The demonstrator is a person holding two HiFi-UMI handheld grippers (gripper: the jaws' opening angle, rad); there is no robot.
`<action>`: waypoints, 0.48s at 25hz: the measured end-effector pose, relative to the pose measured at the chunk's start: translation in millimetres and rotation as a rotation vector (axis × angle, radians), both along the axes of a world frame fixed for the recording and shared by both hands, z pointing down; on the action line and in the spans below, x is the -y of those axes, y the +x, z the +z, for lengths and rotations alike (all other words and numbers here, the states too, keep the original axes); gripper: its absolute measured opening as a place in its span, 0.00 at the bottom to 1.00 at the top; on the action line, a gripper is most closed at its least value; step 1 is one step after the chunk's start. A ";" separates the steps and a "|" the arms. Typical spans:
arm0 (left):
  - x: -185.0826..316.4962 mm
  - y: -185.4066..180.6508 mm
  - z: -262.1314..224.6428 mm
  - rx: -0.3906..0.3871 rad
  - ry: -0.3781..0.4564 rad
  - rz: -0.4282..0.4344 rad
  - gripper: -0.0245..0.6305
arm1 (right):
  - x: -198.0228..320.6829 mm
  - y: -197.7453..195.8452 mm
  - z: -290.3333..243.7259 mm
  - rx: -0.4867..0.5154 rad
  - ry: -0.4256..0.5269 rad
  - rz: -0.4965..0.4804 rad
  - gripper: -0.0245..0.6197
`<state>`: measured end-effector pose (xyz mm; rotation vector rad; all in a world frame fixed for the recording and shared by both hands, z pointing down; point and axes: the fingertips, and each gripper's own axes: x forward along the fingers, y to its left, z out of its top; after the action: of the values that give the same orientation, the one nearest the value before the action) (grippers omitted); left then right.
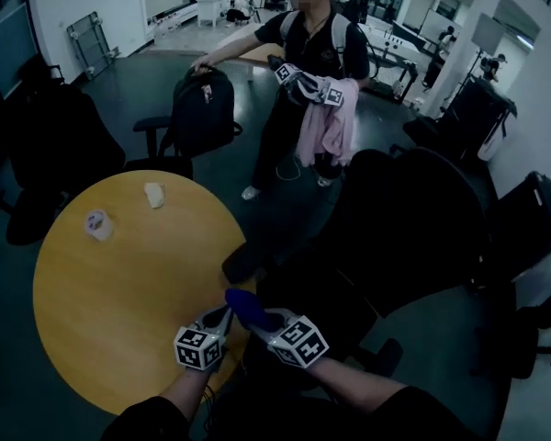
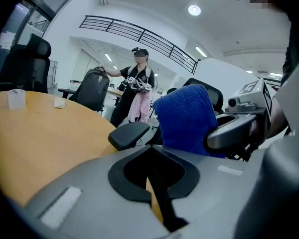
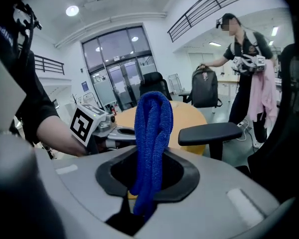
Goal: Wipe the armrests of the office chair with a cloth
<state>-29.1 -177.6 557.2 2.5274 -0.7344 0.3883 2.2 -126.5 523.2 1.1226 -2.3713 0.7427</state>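
Blue cloth [image 3: 150,148] stands folded in a long roll, clamped between the jaws of the right gripper [image 3: 144,208], its free end sticking up past them. It is held over the near edge of the round wooden table [image 1: 119,292], close to the black armrest [image 1: 248,260] of the dark office chair [image 1: 413,219] but apart from it. The left gripper [image 2: 159,203] sits just beside the right one, its jaws drawn together with nothing between them, and does not touch the cloth. Farther across the tabletop stand a small white cup [image 1: 98,224] and a crumpled scrap of tissue [image 1: 154,194], well apart from the grippers. Beyond the table another person [image 1: 308,72] stands with a pink garment [image 1: 326,127] draped over one arm and the other hand on a black backpack [image 1: 202,108] resting on a second chair.
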 end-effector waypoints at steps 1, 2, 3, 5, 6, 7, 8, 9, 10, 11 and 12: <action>-18.4 2.8 -9.7 -0.006 0.009 0.004 0.07 | -17.7 7.7 -9.5 0.013 0.018 0.016 0.17; -36.3 4.5 -19.4 -0.012 0.021 0.007 0.07 | -35.3 14.7 -18.6 0.022 0.042 0.032 0.17; -53.3 5.7 -29.2 -0.019 0.036 0.007 0.07 | -52.1 21.1 -27.4 0.022 0.074 0.043 0.17; -87.7 8.8 -49.8 -0.035 0.070 0.010 0.07 | -86.6 32.3 -43.5 -0.009 0.153 0.051 0.17; -106.7 11.4 -60.4 -0.042 0.088 0.014 0.07 | -105.8 37.3 -50.6 -0.026 0.187 0.052 0.17; -127.0 14.7 -70.7 -0.048 0.106 0.022 0.07 | -126.1 41.9 -57.1 -0.035 0.215 0.053 0.17; -147.8 18.5 -80.4 -0.052 0.122 0.034 0.07 | -146.8 46.1 -63.1 -0.037 0.235 0.055 0.17; -168.1 22.8 -88.9 -0.052 0.136 0.048 0.07 | -166.9 50.2 -68.3 -0.035 0.252 0.060 0.17; -187.1 27.8 -96.0 -0.051 0.148 0.063 0.07 | -185.9 54.6 -72.6 -0.033 0.265 0.066 0.17; -204.2 33.3 -102.1 -0.049 0.158 0.078 0.07 | -203.2 59.3 -75.8 -0.030 0.276 0.073 0.17; -219.7 39.0 -107.8 -0.047 0.167 0.093 0.07 | -219.1 64.1 -78.1 -0.026 0.285 0.081 0.17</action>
<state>9.9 42.1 449.3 2.7254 -0.6575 0.3087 66.3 92.6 445.1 1.3401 -2.4767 0.4204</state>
